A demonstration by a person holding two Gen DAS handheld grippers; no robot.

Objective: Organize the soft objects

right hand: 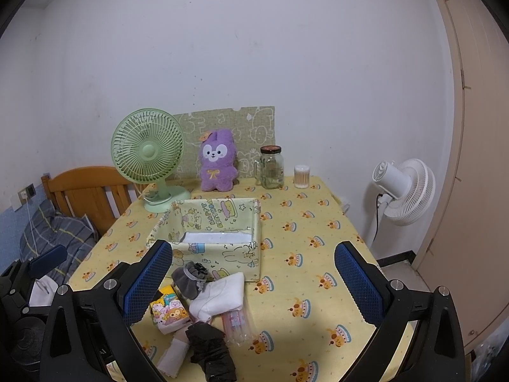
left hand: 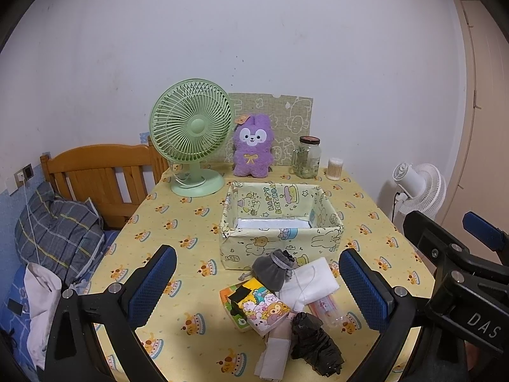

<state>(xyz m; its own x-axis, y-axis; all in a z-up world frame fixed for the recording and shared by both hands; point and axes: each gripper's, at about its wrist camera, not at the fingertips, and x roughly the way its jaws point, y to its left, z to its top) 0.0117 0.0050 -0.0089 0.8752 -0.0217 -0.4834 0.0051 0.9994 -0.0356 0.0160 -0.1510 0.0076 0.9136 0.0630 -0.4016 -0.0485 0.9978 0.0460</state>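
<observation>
Both claws hover spread and empty above a desk (left hand: 178,222) with a yellow cartoon cloth: the left claw (left hand: 257,286) frames a pile at lower centre, a grey pouch (left hand: 270,269), white cloth (left hand: 310,281), cartoon tissue pack (left hand: 264,305) and black bag (left hand: 315,343). The right claw (right hand: 254,283) faces the same pile; a paper-lined box (left hand: 280,242) sits just behind.

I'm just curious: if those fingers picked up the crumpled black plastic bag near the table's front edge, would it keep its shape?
Probably not. The black plastic bag looks thin and crinkled, so it would likely sag and unfold when lifted. It seems very light, so a push would likely slide it across the tablecloth. Its glossy film might slip unless pinched at a fold.
</observation>
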